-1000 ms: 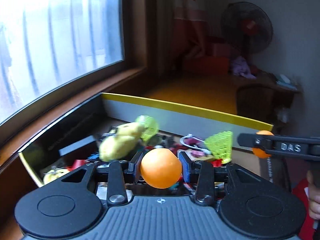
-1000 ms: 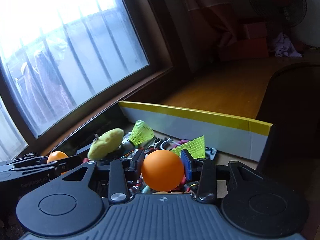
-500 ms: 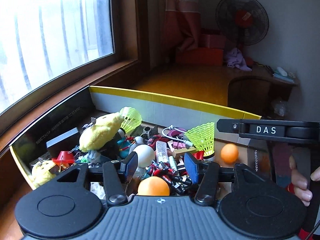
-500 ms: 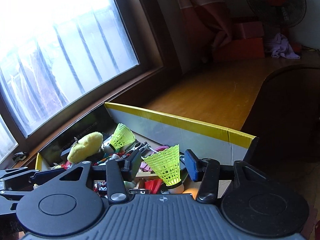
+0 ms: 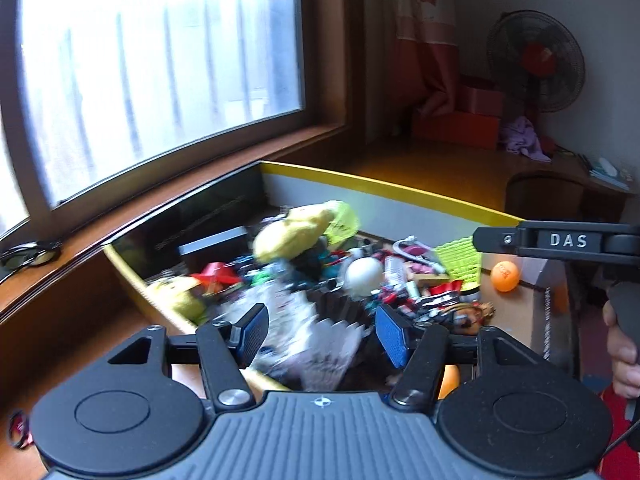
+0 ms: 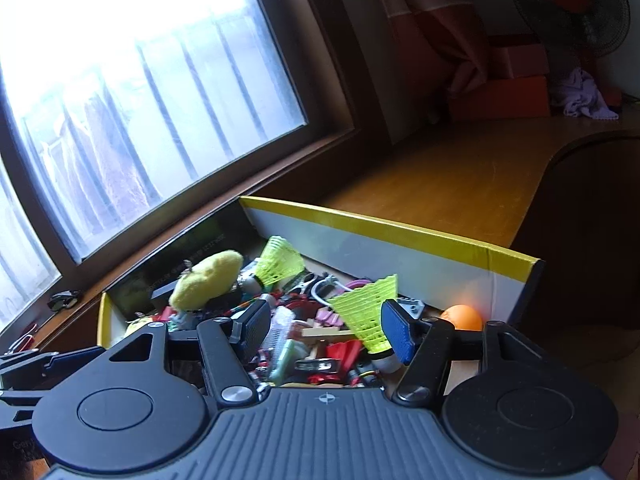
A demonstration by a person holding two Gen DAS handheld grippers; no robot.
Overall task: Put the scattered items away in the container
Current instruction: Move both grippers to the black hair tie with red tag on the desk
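A cardboard box with a yellow rim (image 5: 380,184) (image 6: 400,232) holds a heap of small toys, a yellow plush (image 5: 292,232) (image 6: 206,280), a white ball (image 5: 364,274) and green shuttlecocks (image 6: 366,312). One orange ball (image 5: 505,276) (image 6: 462,317) lies in the box's near right corner. My left gripper (image 5: 324,330) hovers over the box's near side, jaws opening, nothing between them. My right gripper (image 6: 326,328) hangs over the right part of the heap, jaws also opening and empty; one shuttlecock stands just beside its right finger. An orange patch shows under the left gripper's right finger.
A large window with a wooden sill runs along the left, with dark glasses (image 5: 28,254) (image 6: 64,300) lying on it. Beyond the box is a wooden floor, orange boxes (image 5: 456,128) and a fan (image 5: 536,60). A person's hand (image 5: 620,352) holds the right gripper's handle.
Both grippers held an orange ball a second ago; both have let go and the balls dropped into the box. The jaws have widened. The left gripper has swung left, blurring its view.
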